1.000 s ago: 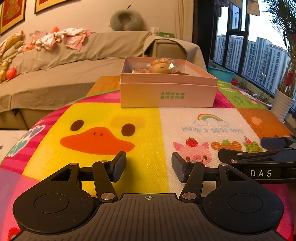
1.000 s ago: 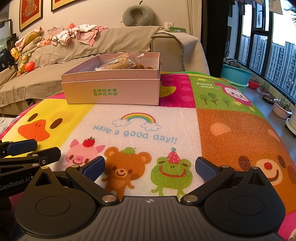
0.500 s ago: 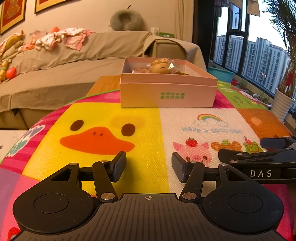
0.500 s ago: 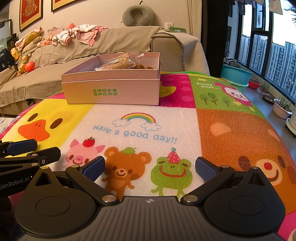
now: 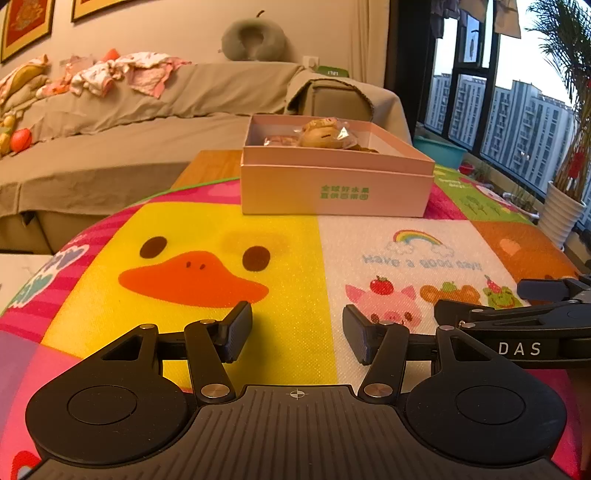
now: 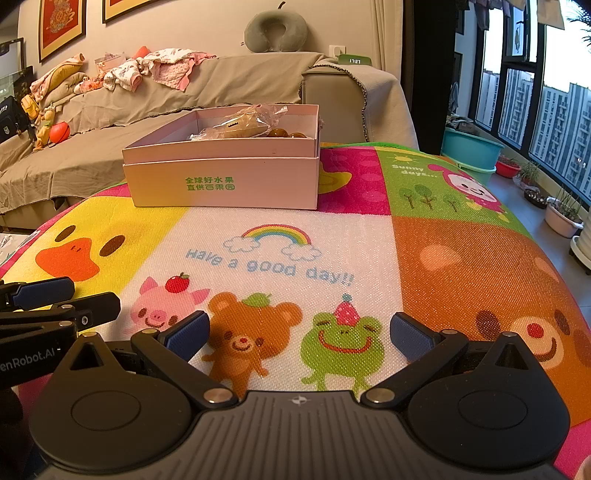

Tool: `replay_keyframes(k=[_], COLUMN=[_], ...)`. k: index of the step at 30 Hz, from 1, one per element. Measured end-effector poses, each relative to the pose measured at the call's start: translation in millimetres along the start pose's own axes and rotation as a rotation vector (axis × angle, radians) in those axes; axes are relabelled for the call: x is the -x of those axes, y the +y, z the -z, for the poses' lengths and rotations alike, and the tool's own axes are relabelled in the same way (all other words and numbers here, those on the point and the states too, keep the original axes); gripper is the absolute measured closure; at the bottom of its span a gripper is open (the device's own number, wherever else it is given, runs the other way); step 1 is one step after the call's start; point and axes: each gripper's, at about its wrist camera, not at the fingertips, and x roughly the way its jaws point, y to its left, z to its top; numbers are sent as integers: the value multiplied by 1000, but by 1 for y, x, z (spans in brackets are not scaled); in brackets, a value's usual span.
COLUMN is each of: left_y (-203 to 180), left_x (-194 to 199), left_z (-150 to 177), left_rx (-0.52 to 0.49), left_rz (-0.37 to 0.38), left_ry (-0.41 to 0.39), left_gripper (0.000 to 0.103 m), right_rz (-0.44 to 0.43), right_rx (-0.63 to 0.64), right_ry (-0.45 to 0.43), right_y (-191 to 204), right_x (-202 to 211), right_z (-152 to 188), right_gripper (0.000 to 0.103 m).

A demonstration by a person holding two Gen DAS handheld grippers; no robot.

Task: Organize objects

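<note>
Both grippers sit low over a cartoon-printed play mat (image 6: 369, 243) that covers the desk, side by side and holding nothing. The left gripper (image 5: 297, 330) has its jaws moderately apart above the yellow duck panel, and the right gripper (image 6: 299, 334) has its jaws spread wide above the bear and frog drawings. Well ahead of both, at the far end of the mat, stands an open pink cardboard box (image 6: 225, 181) with green Chinese lettering on its front wall. Inside it lie plastic-wrapped pastries (image 6: 240, 125) beside some glossy brown items too small to identify. Behind the desk runs a sofa (image 5: 155, 122) under a tan cover, with clothes (image 6: 155, 70) piled on its backrest and a grey neck pillow (image 6: 275, 31) resting on top.
</note>
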Motion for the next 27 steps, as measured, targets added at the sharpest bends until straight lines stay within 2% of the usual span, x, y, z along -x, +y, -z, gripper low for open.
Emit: replay_keyframes(k=[27], left_y=[-4], left_x=[0], left_z=[0], left_rx=[-8], left_rz=[-5], left_ry=[3], left_gripper=[44], right_rz=[0], right_rx=[-1], right_ry=[0], right_y=[0], right_x=[0], right_z=[0], right_gripper=[0])
